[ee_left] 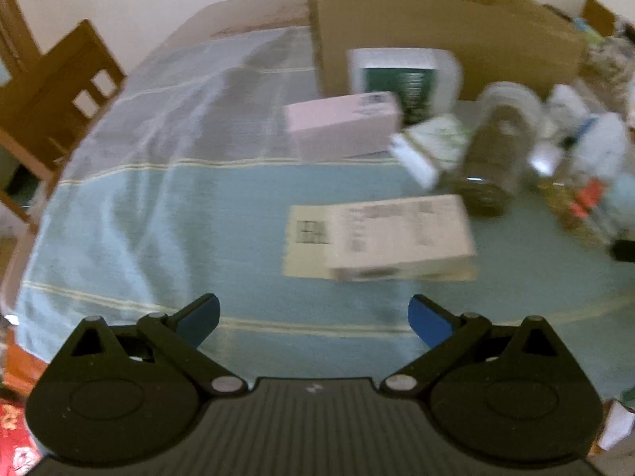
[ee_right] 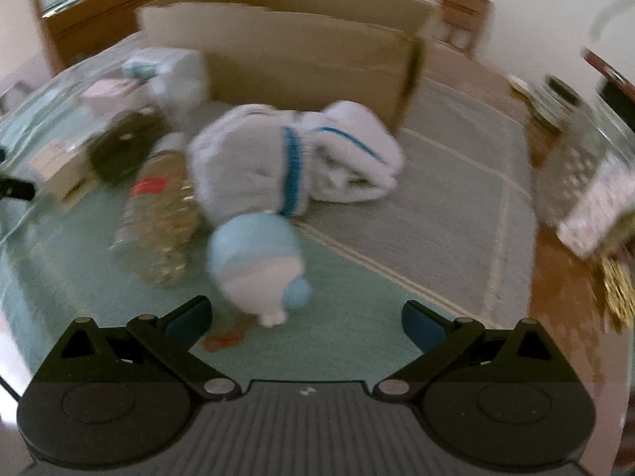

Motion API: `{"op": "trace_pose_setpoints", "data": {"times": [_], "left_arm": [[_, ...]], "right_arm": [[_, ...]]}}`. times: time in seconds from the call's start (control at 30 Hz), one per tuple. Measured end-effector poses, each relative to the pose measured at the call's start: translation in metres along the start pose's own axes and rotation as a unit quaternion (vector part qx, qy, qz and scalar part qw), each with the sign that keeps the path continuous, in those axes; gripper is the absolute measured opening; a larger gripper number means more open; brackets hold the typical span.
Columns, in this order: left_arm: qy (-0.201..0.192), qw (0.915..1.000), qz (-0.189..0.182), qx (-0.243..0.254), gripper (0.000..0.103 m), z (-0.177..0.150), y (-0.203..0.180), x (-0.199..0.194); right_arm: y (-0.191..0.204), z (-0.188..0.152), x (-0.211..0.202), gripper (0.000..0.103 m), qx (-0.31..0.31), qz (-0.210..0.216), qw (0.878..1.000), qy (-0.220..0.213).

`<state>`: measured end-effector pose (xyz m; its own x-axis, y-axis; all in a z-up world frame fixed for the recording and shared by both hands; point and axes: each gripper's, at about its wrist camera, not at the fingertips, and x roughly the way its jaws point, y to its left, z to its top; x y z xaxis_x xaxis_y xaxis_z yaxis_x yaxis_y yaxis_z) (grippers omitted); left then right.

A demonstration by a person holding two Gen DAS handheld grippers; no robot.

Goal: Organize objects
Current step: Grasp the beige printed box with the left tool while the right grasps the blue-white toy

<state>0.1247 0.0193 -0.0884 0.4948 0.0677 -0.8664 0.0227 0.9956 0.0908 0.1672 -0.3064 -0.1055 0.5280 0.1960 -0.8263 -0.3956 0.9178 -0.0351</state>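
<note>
My left gripper is open and empty, low over the blue cloth. Just ahead of it lies a beige printed box. Farther back sit a pink box, a white and green container, a small white carton and a dark-filled jar. My right gripper is open too, with a light blue and white soft toy lying just in front of its fingers. Behind the toy is a rolled white towel with blue stripes, and a clear plastic bottle lies to its left. Both views are blurred.
A large open cardboard box stands at the back of the table. Glass jars crowd the right edge. A wooden chair stands at the left. The cloth's left half is bare.
</note>
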Motion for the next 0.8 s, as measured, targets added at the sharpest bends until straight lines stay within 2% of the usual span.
{"op": "trace_pose_setpoints", "data": {"times": [0.1, 0.3, 0.63, 0.8], "left_arm": [[-0.006, 0.9999, -0.015, 0.004, 0.101, 0.0, -0.014, -0.001], [-0.006, 0.9997, -0.025, -0.001, 0.101, 0.008, -0.031, 0.012], [-0.01, 0.9986, -0.023, -0.046, 0.101, 0.017, -0.033, 0.025], [-0.013, 0.9985, -0.021, -0.049, 0.094, 0.021, -0.031, 0.026]], "right_arm": [[0.003, 0.003, 0.005, 0.103, -0.006, 0.026, 1.0, -0.004], [0.003, 0.006, 0.008, 0.103, -0.029, 0.044, 0.998, -0.021], [-0.002, 0.012, 0.011, 0.103, -0.075, 0.076, 0.994, -0.017], [-0.003, 0.017, 0.011, 0.103, -0.091, 0.085, 0.992, -0.005]]}}
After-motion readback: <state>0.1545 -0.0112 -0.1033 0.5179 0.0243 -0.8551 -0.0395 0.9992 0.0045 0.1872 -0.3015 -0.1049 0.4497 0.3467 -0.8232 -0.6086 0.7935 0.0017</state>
